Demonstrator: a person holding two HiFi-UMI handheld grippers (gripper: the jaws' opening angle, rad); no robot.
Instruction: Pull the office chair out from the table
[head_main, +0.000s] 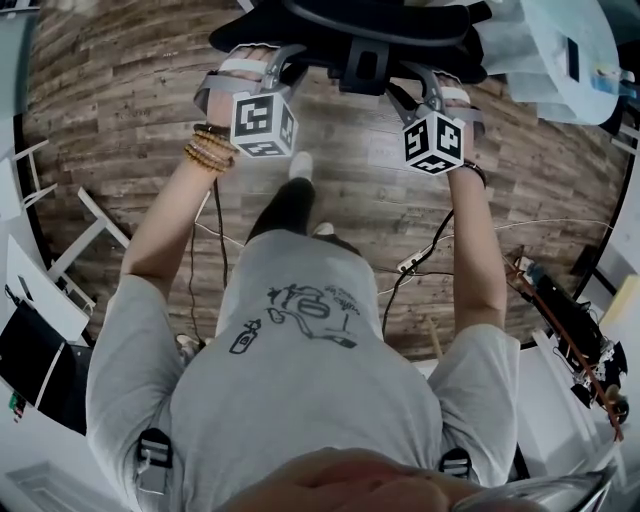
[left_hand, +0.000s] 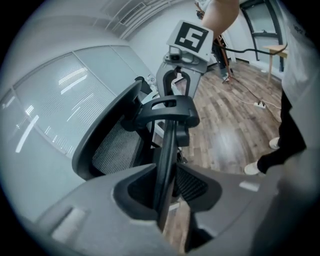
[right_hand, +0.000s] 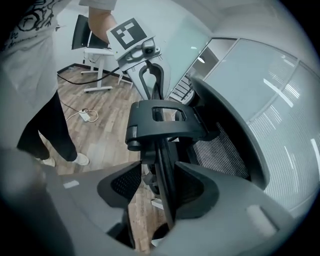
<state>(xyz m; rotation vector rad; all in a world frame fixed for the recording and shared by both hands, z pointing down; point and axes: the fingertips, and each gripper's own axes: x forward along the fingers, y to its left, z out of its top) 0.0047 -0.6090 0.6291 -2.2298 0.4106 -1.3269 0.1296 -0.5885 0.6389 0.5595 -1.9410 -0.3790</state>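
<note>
2 grippers straddle the chair's (head_main: 400, 25) rim, likely for an even pull. The left gripper (left_hand: 167, 186) is half-closed round it, the right gripper (right_hand: 164, 186) wide; neither clamps.

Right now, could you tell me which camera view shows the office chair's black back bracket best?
The right gripper view: the black back bracket faces the camera, its rectangular opening plain. The left gripper view shows it more edge-on; the head view catches only a small part from above.
</note>
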